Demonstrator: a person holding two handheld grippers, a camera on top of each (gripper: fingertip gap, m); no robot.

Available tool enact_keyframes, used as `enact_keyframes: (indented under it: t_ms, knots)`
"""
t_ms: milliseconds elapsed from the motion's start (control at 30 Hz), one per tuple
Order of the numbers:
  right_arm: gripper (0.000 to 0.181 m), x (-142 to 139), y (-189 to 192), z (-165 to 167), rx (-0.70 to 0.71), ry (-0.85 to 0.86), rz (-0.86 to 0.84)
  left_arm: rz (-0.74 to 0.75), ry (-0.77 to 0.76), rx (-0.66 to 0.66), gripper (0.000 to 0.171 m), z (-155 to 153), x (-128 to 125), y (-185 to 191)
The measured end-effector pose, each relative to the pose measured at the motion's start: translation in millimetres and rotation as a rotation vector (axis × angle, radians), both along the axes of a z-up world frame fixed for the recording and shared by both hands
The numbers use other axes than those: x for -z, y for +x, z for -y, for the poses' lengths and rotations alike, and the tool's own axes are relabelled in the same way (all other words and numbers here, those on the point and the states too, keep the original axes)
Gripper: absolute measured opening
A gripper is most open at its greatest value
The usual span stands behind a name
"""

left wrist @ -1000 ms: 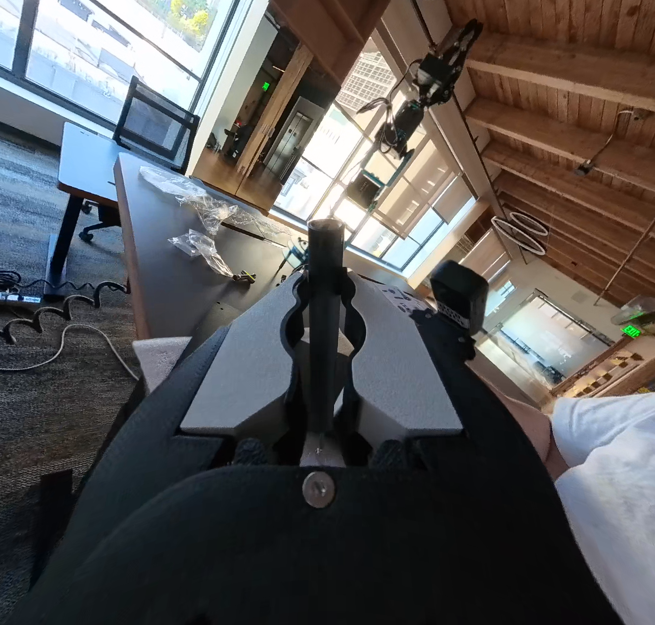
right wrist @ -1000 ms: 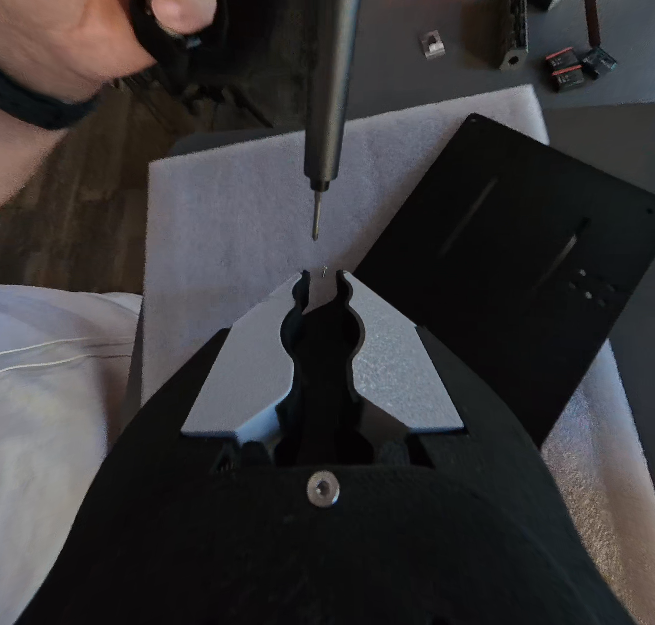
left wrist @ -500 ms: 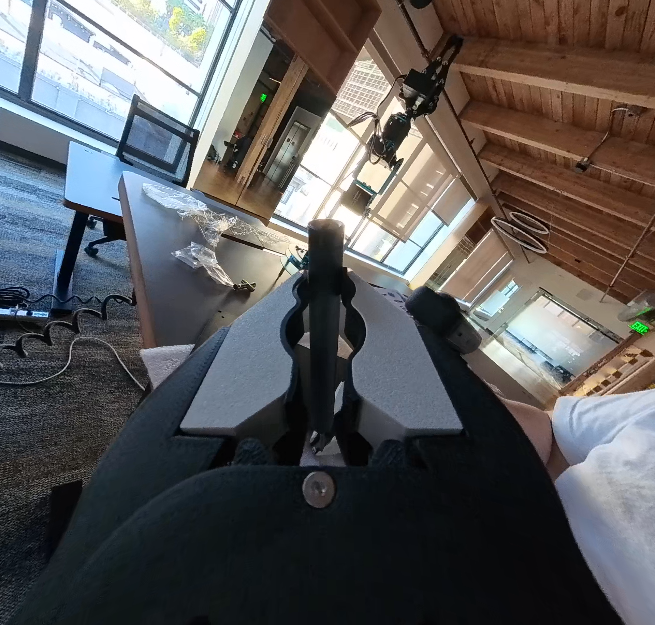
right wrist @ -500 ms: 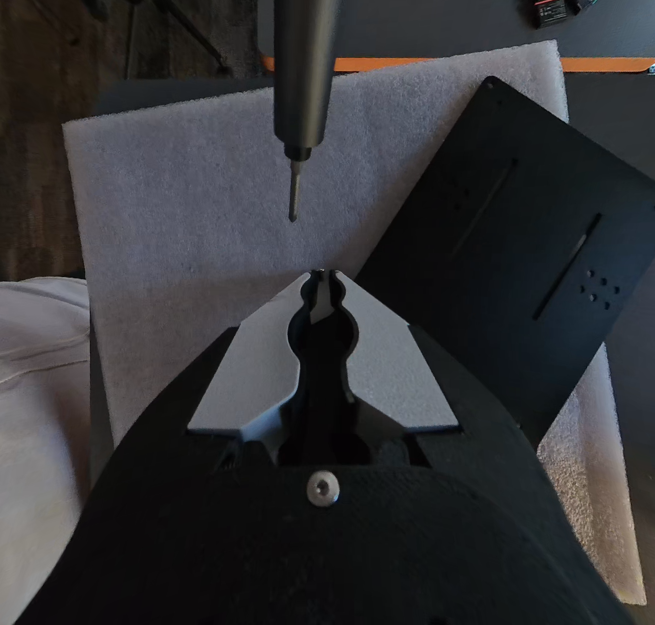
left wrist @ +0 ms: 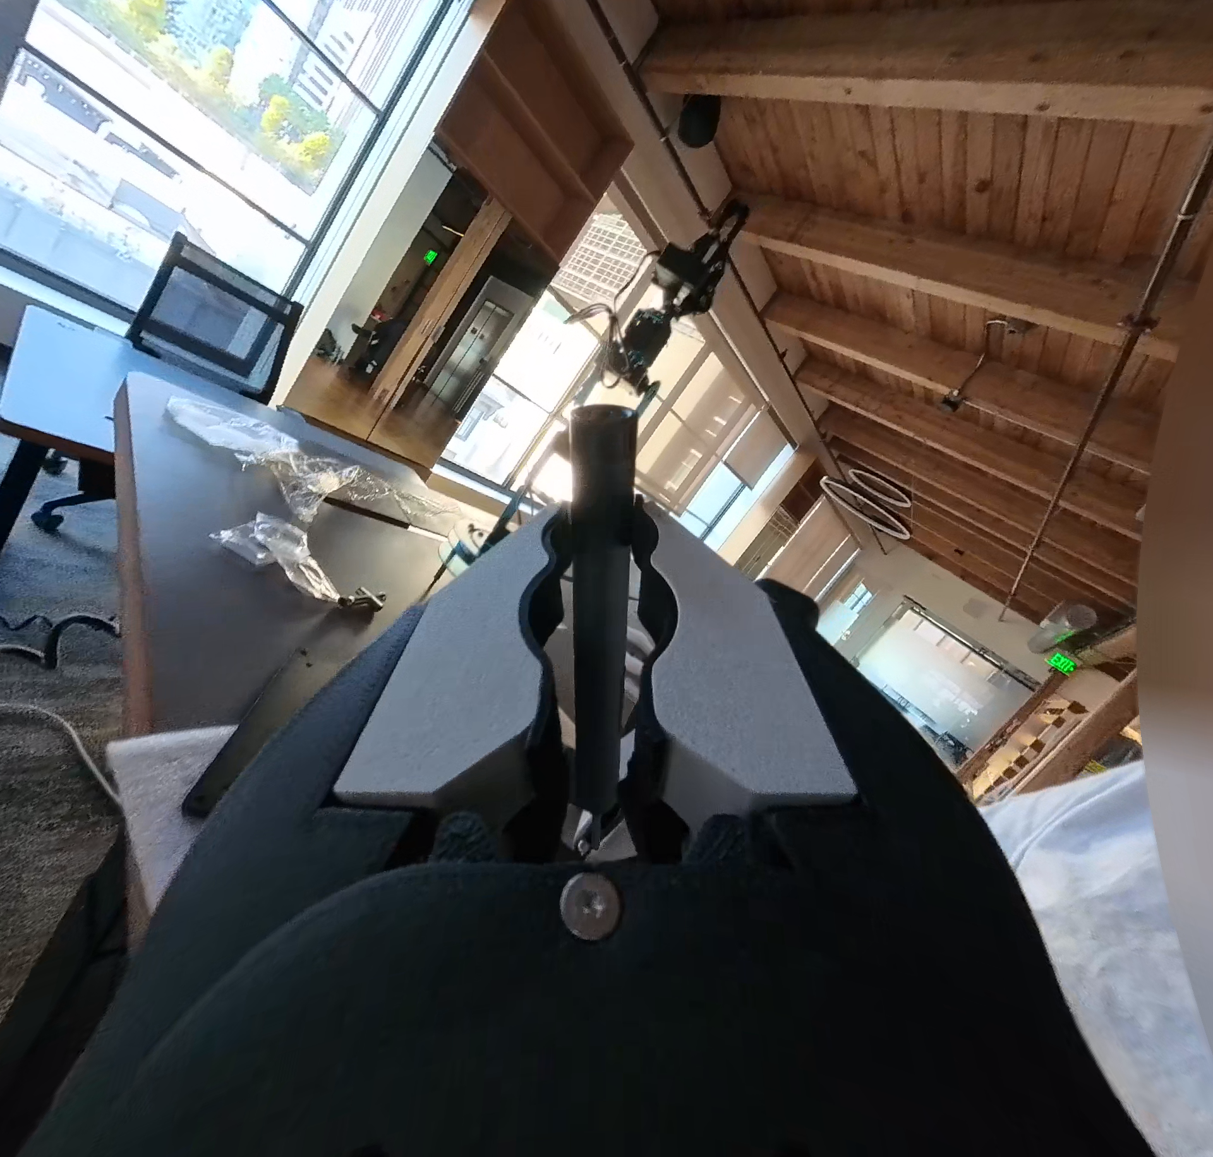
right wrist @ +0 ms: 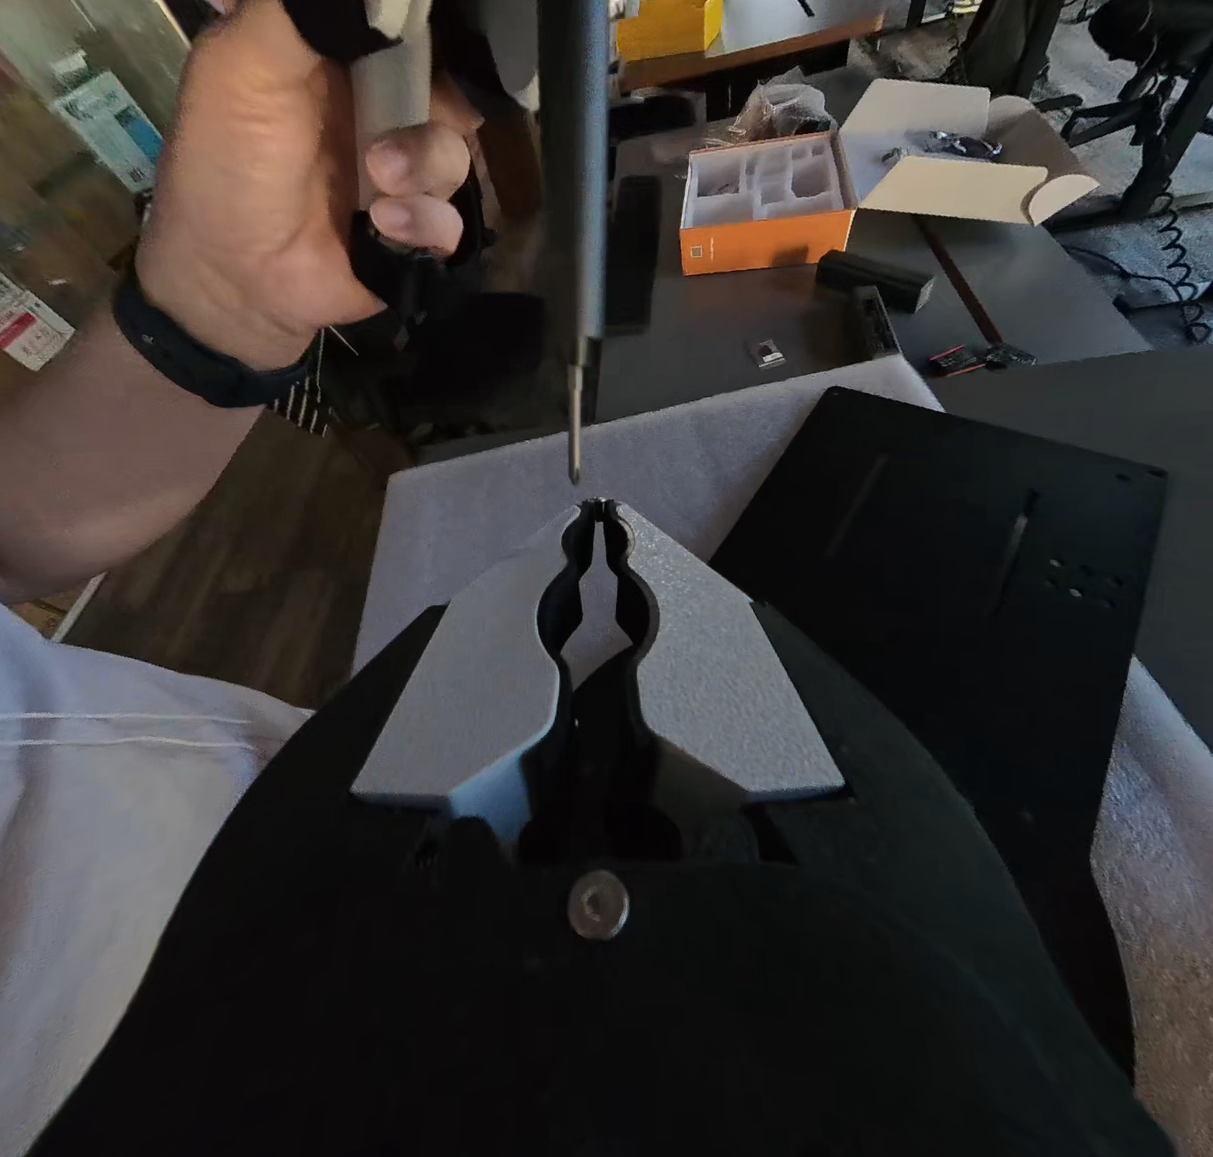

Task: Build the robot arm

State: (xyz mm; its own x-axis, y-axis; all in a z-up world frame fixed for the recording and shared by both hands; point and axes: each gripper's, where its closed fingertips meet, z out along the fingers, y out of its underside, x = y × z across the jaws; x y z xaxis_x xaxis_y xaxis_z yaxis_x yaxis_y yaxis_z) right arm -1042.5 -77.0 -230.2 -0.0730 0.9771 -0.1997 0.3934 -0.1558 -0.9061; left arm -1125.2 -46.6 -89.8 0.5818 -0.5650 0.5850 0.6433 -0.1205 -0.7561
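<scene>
My left gripper (left wrist: 598, 515) is shut on a dark grey electric screwdriver (left wrist: 598, 600), which lies along its fingers with the bit toward the camera. In the right wrist view the same screwdriver (right wrist: 572, 141) hangs upright, its bit tip (right wrist: 575, 469) just above my right gripper (right wrist: 598, 506). The right gripper is shut on a tiny screw (right wrist: 598, 503) pinched at its fingertips. Below lie a white foam sheet (right wrist: 472, 502) and a black metal plate (right wrist: 952, 568) with slots and holes. A hand (right wrist: 262, 207) with a dark wristband holds the left gripper.
An open orange box (right wrist: 765, 207) with a white foam insert, a black block (right wrist: 876, 279), small black parts (right wrist: 971, 359) and a yellow box (right wrist: 666, 26) sit on dark tables. In the left wrist view, plastic bags (left wrist: 282, 469) lie on a dark desk (left wrist: 197, 600); a chair (left wrist: 210, 318) stands beyond. The tips of one gripper are about 15 cm away from the tips of the other.
The right gripper has closed on the tiny screw and lifted and tilted up from the foam. The screwdriver bit now sits directly above the fingertips. The left view has tilted slightly.
</scene>
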Motion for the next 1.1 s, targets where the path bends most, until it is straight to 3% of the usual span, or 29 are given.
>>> enact_keyframes:
  t_ms: [233, 1100]
  knots:
    - [0.001, -5, 7, 2, -0.004, -0.037, -0.038, -0.011, 0.033, 0.006, 0.015, -3, -15, 9]
    - [0.0, -17, 11, 3, -0.044, -0.192, -0.107, -0.013, 0.043, 0.008, 0.015, -11, -17, 21]
